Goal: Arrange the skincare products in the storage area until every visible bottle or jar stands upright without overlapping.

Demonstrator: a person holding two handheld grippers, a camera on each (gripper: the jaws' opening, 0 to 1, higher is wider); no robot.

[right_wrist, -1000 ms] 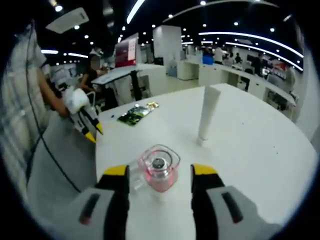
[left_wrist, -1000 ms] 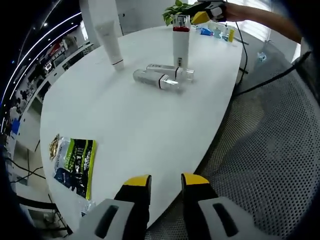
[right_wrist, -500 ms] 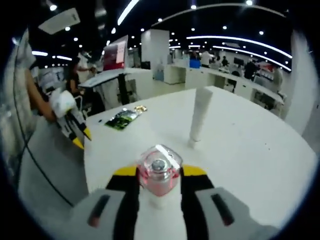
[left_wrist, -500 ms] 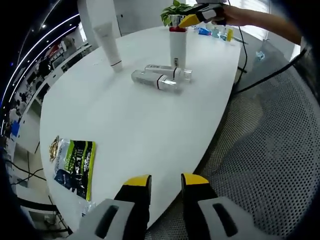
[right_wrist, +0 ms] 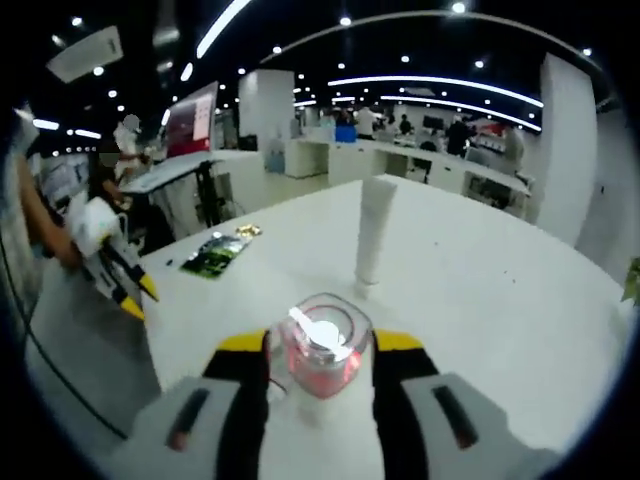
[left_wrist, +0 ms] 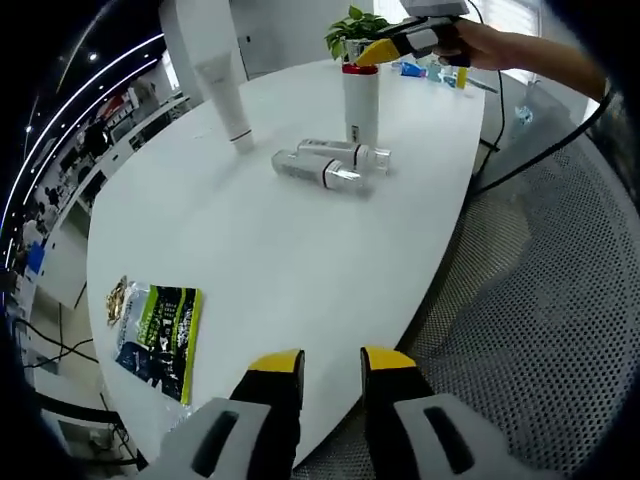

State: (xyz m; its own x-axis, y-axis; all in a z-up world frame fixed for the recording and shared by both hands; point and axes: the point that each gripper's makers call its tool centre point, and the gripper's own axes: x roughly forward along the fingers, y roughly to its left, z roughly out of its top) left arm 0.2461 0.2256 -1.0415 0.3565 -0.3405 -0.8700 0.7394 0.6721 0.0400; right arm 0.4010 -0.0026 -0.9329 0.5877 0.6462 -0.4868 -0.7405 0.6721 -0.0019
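A tall white bottle (left_wrist: 361,108) with a red band and clear pink cap (right_wrist: 320,350) stands upright on the white table (left_wrist: 250,250). My right gripper (right_wrist: 320,345) is shut on that cap from above; in the left gripper view the right gripper (left_wrist: 395,42) sits at the bottle's top. Two clear bottles (left_wrist: 318,168) (left_wrist: 352,152) lie on their sides beside it, touching. A white tube (left_wrist: 228,95) (right_wrist: 372,235) stands upright farther off. My left gripper (left_wrist: 332,365) hangs open over the table's near edge, holding nothing; the right gripper view shows the left gripper (right_wrist: 125,285) in a gloved hand.
A green snack bag (left_wrist: 160,325) (right_wrist: 212,256) lies flat near the table's edge. A potted plant (left_wrist: 352,25) and small items stand at the far end. Grey perforated floor (left_wrist: 540,300) lies beside the table. Desks and people fill the background.
My right gripper's jaws, open around the pink cap a second ago, have shut on it. The left gripper has stayed open in place; both views shifted slightly.
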